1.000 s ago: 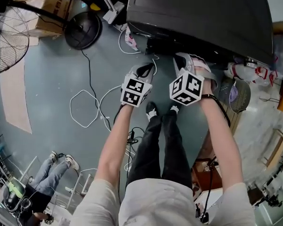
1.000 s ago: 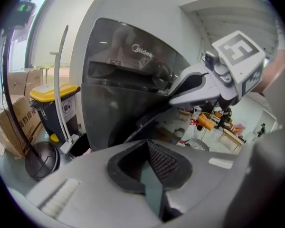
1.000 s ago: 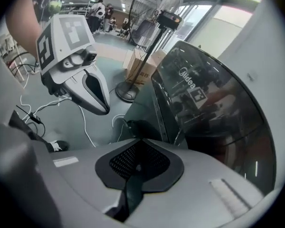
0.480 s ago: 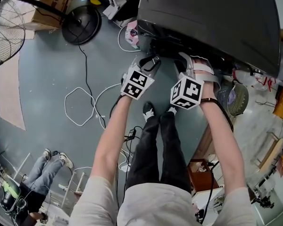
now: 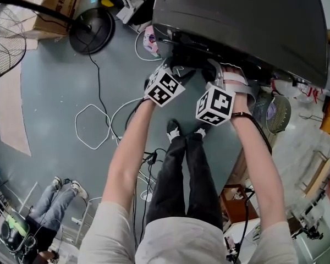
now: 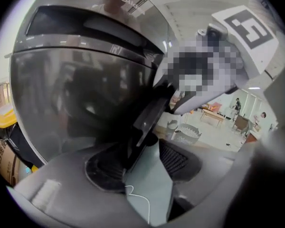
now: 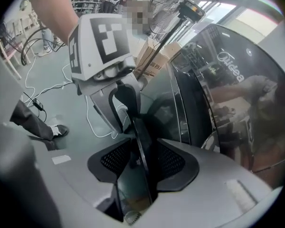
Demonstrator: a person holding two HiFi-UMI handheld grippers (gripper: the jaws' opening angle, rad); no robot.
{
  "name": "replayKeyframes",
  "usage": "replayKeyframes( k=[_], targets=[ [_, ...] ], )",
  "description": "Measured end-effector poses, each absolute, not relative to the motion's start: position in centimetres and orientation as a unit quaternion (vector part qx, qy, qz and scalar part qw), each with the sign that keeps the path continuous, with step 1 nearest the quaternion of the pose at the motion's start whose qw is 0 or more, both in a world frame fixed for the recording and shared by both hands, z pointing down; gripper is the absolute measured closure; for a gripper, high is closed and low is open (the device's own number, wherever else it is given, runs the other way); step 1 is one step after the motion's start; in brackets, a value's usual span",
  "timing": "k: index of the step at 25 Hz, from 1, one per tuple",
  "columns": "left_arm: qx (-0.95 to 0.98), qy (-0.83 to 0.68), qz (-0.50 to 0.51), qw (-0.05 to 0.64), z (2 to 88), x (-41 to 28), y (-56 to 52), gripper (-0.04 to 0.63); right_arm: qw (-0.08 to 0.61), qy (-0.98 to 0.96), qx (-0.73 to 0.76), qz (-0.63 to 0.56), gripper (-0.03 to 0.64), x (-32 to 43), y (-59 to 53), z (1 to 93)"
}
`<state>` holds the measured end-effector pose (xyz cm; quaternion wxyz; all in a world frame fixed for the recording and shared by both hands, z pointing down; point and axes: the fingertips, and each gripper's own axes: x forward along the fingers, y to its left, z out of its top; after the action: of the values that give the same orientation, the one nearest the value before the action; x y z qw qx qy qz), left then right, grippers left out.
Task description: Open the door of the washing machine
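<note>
Head view looks steeply down on a person standing before a glossy black front-loading washing machine (image 5: 242, 21), with both arms stretched to its front. The left gripper (image 5: 181, 71) and right gripper (image 5: 215, 71) sit side by side, close together, at the machine's lower front edge. In the left gripper view the jaws are spread wide, having just been opening. A thin dark edge (image 6: 149, 120) on the machine's front slants up between them, nearer the left pad, and neither pad is clearly pressing on it. The machine's dark curved front, where the door sits, fills the space ahead and to the left of these jaws. In the right gripper view the jaws stand partly apart, also just opened. The same sort of thin dark rim runs upright between the pads with a gap on each side, and the shiny front lies just ahead to the right. I cannot tell whether that edge is the door's own rim or its handle. Behind the left jaws, a white cable (image 5: 96, 126) loops on the grey-blue floor (image 5: 49, 87), and a black round fan base (image 5: 91, 29) stands off to their left.
</note>
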<state>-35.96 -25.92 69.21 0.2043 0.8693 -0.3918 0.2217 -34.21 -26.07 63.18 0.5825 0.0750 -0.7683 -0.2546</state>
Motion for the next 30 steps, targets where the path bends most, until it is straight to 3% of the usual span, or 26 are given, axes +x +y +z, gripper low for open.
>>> replayKeyframes(
  k=[30],
  targets=[
    [0.858, -0.406, 0.217, 0.228, 69.8, -33.7, -20.1, 0.365, 0.570, -0.778, 0.032, -0.262, 0.460, -32.3, -20.5, 63.1]
  ],
)
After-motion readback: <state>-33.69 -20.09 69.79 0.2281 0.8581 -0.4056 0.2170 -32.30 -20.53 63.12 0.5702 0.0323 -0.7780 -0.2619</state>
